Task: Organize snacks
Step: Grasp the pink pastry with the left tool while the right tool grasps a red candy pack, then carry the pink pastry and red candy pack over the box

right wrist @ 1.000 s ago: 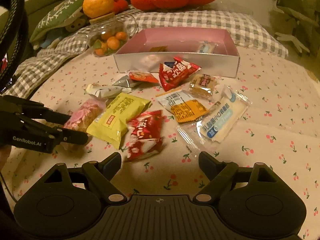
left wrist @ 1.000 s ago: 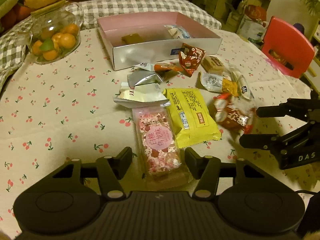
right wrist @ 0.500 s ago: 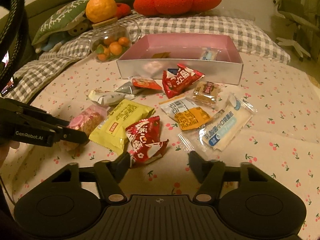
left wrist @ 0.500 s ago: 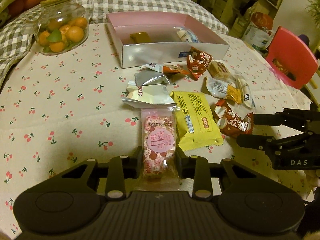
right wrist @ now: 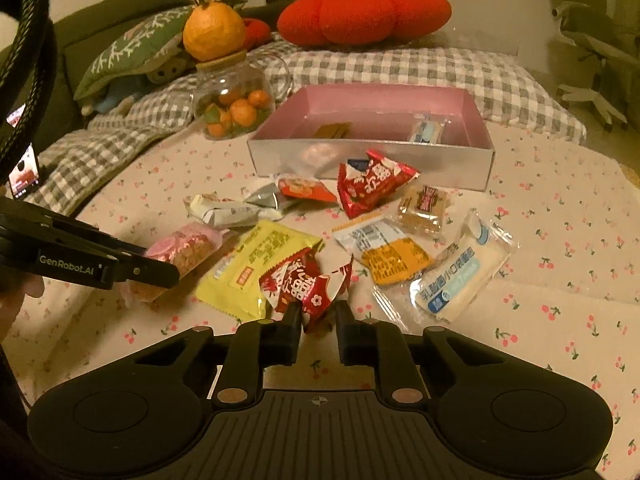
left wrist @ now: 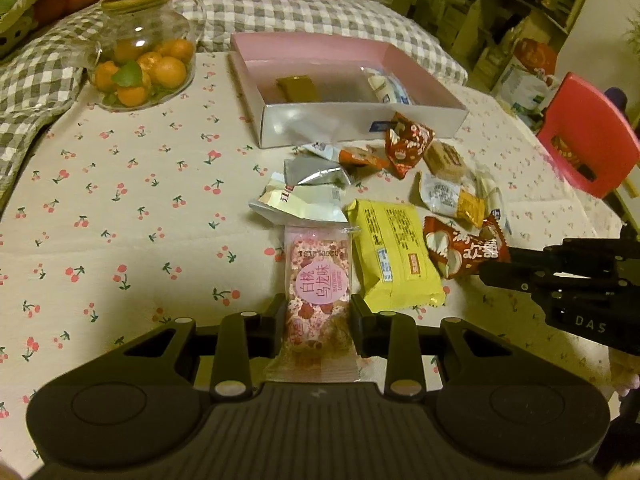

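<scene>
Left wrist view — pink snack packet (left wrist: 318,304) clamped in left tool (left wrist: 318,318), cherry-print tablecloth (left wrist: 132,216) beneath

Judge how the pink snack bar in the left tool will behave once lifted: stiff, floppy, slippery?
The pink bar will probably stay straight: its chunky nougat-like block fills the wrapper. The glossy film may be slippery, yet the left tool clamps both long sides. The empty wrapper ends will likely flop.

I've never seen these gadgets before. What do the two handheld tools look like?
Both are matte black plastic. Each gripper has two blocky fingers on hinged bars, small round silver pins and a ribbed body. The left gripper reads "GenRobot.AI"; the right gripper reads "DAS". A thick black cable loops nearby.
</scene>
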Tool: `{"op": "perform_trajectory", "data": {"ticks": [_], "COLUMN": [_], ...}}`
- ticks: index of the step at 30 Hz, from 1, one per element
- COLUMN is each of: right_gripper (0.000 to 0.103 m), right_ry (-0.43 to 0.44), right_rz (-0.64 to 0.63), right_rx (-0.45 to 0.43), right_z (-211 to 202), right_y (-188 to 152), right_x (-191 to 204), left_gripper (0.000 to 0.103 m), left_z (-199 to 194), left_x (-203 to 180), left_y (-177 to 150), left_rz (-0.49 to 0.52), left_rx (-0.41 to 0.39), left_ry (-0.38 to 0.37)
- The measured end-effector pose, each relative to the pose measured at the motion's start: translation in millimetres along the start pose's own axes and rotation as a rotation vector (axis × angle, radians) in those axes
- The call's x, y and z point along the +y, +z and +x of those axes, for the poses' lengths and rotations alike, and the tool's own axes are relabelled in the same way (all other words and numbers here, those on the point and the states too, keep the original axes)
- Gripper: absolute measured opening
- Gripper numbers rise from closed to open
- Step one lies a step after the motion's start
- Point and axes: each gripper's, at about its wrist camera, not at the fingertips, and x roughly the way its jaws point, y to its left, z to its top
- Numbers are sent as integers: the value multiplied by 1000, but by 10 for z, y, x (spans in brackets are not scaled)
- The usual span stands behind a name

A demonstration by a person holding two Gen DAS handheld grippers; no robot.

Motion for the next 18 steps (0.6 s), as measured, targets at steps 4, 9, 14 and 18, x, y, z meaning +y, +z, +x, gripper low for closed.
{"op": "perform_trajectory", "data": {"ticks": [4,9,14,18], "right_gripper": [13,11,13,29], "right_ry": [11,18,25,45], "right_rz": [9,12,24,36], "right_rx": [-18,-36,-36,-2], "right_z": [-50,-103,-106,-58], "right_y": [36,75,85,63], "right_x": [-1,7,-18,-26], "left_gripper": [29,29,29,29], "left_z": [-62,-122,-138,-106], "left_x": [0,-8,-21,-49], "left_y": [26,55,59,50], "left_rz": [-8,-14,-14,-7], "left_rx": [-13,-27,-26,-11], "left_ry": [-11,-25,-35,-38]}}
